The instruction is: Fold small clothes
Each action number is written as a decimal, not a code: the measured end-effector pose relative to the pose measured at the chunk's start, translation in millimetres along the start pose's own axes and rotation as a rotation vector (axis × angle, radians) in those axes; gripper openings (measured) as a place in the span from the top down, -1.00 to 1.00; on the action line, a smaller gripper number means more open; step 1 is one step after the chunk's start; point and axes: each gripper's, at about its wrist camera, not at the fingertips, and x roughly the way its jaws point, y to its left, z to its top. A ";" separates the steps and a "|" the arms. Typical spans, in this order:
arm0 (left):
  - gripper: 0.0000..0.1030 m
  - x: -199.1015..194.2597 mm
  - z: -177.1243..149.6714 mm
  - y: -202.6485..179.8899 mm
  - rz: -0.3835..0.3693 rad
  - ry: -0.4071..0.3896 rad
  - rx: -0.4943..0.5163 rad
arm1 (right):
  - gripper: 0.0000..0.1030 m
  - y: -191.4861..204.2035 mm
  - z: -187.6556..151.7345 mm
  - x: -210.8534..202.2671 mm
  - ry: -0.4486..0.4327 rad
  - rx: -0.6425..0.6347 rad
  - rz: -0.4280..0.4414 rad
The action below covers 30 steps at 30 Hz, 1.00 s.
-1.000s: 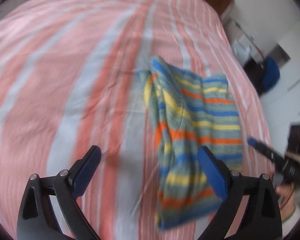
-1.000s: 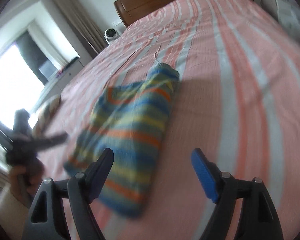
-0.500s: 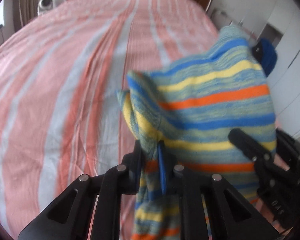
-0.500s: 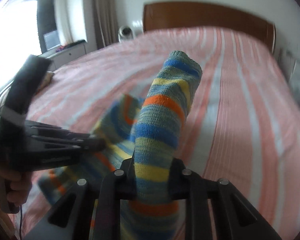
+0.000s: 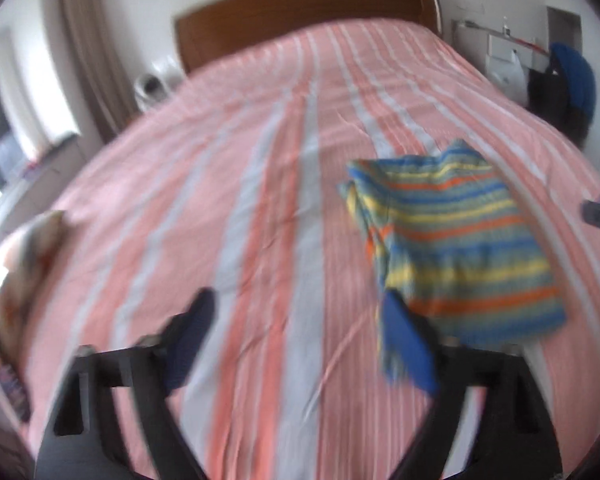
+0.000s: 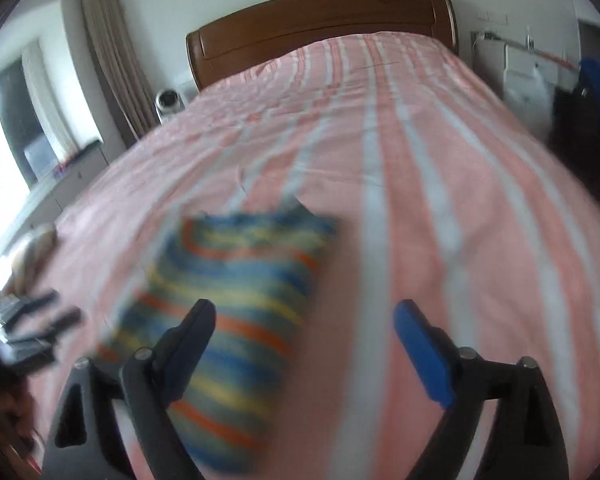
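The striped knit garment (image 5: 456, 248) is lying folded on the bed (image 5: 260, 184), well short of the headboard (image 5: 308, 12), while the left gripper (image 5: 300, 344) and right gripper (image 6: 304, 348), having just opened, are gaping empty, suggesting this fold is finishing.

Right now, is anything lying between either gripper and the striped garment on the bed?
Nothing visible. The striped garment lies folded on the bedspread, and the open left gripper and open right gripper have only bare bedspread before it.
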 end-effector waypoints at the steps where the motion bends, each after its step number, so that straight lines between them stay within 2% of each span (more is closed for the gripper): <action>1: -1.00 -16.1 -8.8 -2.1 0.025 -0.038 -0.002 | -0.96 -1.5 -9.3 -12.7 0.003 -0.028 -0.019; 2: -0.99 -37.3 -20.4 -4.0 0.043 -0.071 -0.014 | -0.96 -1.6 -22.9 -31.4 0.004 -0.067 -0.038; 3: -0.99 -50.4 -27.4 -6.5 0.036 -0.070 -0.030 | -0.96 0.2 -33.6 -47.9 0.005 -0.100 -0.042; 5: -0.99 -68.9 -39.2 -8.0 0.018 -0.021 -0.086 | -0.98 7.2 -55.1 -84.7 0.000 -0.169 -0.037; 7: -0.99 -86.5 -53.9 -7.5 0.050 0.028 -0.141 | -0.99 13.6 -73.4 -120.1 -0.017 -0.211 -0.022; 9: -0.99 -110.4 -68.7 -12.3 0.081 0.044 -0.180 | -0.99 18.9 -95.3 -154.3 -0.022 -0.231 0.003; 12: -0.99 -137.9 -84.4 -18.2 0.082 0.086 -0.171 | -0.99 26.2 -129.4 -184.9 -0.007 -0.229 0.021; 15: -0.99 -156.6 -91.7 -24.7 0.124 0.120 -0.096 | -0.99 36.2 -151.7 -197.0 0.048 -0.238 -0.007; 18: -0.99 -181.4 -88.8 -27.0 0.093 0.109 -0.044 | -0.99 45.8 -156.2 -214.7 0.084 -0.277 -0.017; 21: -0.99 -210.1 -79.0 -25.0 0.028 0.060 -0.058 | -0.99 52.8 -147.0 -248.2 0.022 -0.295 -0.027; 25: -1.00 -230.3 -67.6 -26.1 0.004 0.037 -0.089 | -0.99 60.4 -131.9 -284.8 -0.060 -0.264 0.030; 27: -1.00 -230.9 -66.4 -26.9 0.001 0.040 -0.105 | -0.99 62.8 -127.8 -288.7 -0.078 -0.241 0.061; 30: -1.00 -229.4 -68.9 -30.5 0.001 0.051 -0.102 | -0.99 64.7 -127.8 -278.0 -0.028 -0.216 0.074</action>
